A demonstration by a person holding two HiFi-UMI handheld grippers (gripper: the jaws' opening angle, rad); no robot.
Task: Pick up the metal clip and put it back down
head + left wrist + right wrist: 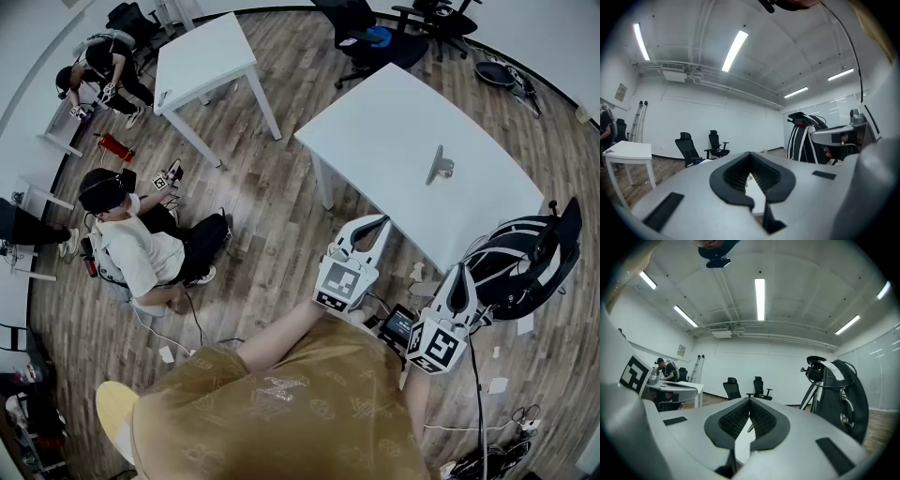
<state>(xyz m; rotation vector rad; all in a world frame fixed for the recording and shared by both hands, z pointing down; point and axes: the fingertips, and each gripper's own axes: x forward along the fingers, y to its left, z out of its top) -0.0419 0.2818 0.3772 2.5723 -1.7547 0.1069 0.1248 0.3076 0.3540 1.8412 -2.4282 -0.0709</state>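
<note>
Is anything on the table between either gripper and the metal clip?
Nothing visible: the metal clip sits alone on the white table, bare tabletop between it and the left gripper and right gripper.

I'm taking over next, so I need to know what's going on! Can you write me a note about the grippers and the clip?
Left gripper: shut, empty, held near the table's edge.
Right gripper: shut, empty, off the table's near corner.
Metal clip: lying on the white table, out ahead of both grippers, touched by neither.
Done: nothing to show; the clip is on the table.
Left: probably open one gripper, reach the clip, lift it, set it back down.
</note>
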